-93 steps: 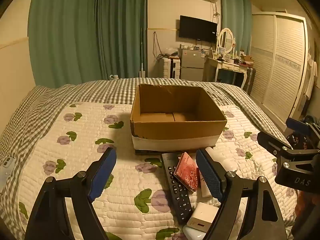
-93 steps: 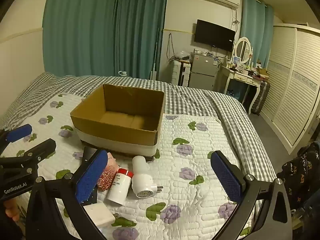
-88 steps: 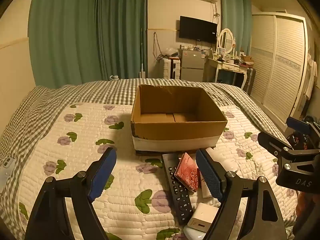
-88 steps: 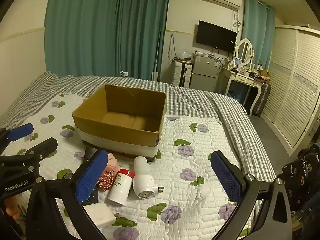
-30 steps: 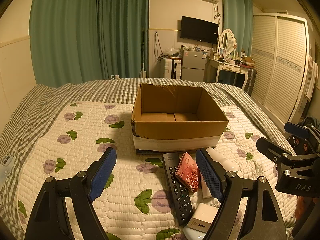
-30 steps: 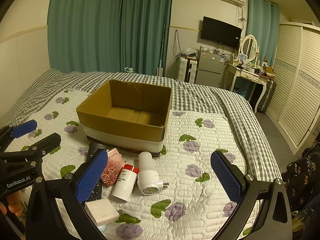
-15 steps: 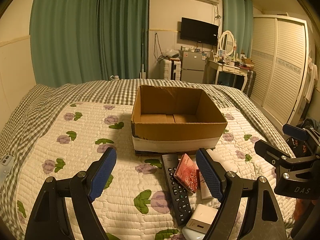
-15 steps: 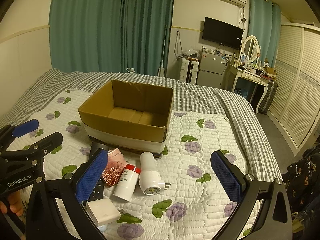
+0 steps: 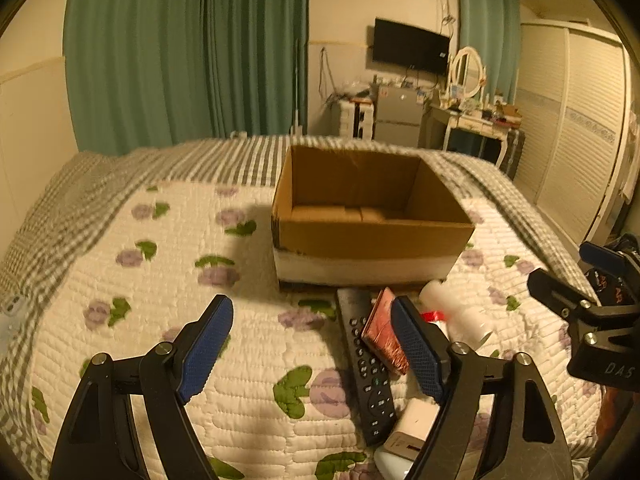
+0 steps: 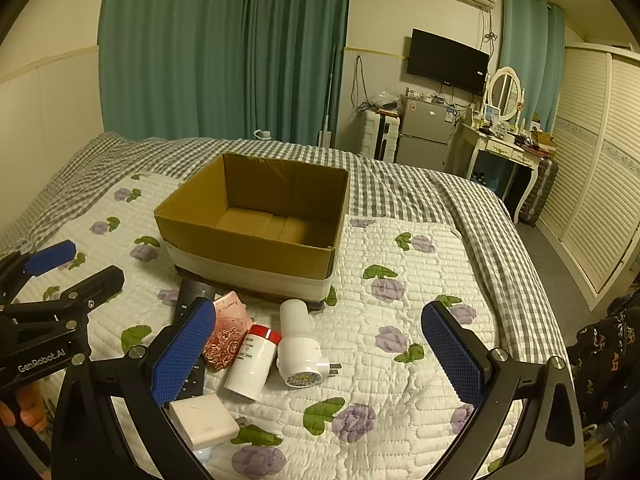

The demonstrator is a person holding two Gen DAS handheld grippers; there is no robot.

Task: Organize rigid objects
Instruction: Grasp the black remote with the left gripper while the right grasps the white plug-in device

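Note:
An open, empty cardboard box (image 9: 372, 236) (image 10: 256, 248) stands on the quilted bed. In front of it lie a black remote (image 9: 366, 364) (image 10: 192, 292), a pink patterned case (image 9: 384, 334) (image 10: 224, 336), a white bottle with a red cap (image 10: 252, 362), a white plug-in device (image 10: 298, 348) and a white adapter block (image 10: 202, 420) (image 9: 412, 426). My left gripper (image 9: 312, 344) is open and empty, just short of the remote. My right gripper (image 10: 320, 352) is open and empty above the bottle and plug-in device.
The flowered white quilt (image 10: 420, 288) lies over a grey checked blanket (image 10: 400, 188). A white phone (image 9: 10, 306) lies at the bed's left edge. Green curtains, a dresser and a slatted wardrobe (image 10: 592, 200) stand beyond the bed.
Both grippers have shifted slightly, with the left view now blurred by motion. The objects on the bed have not moved. Both grippers stay open.

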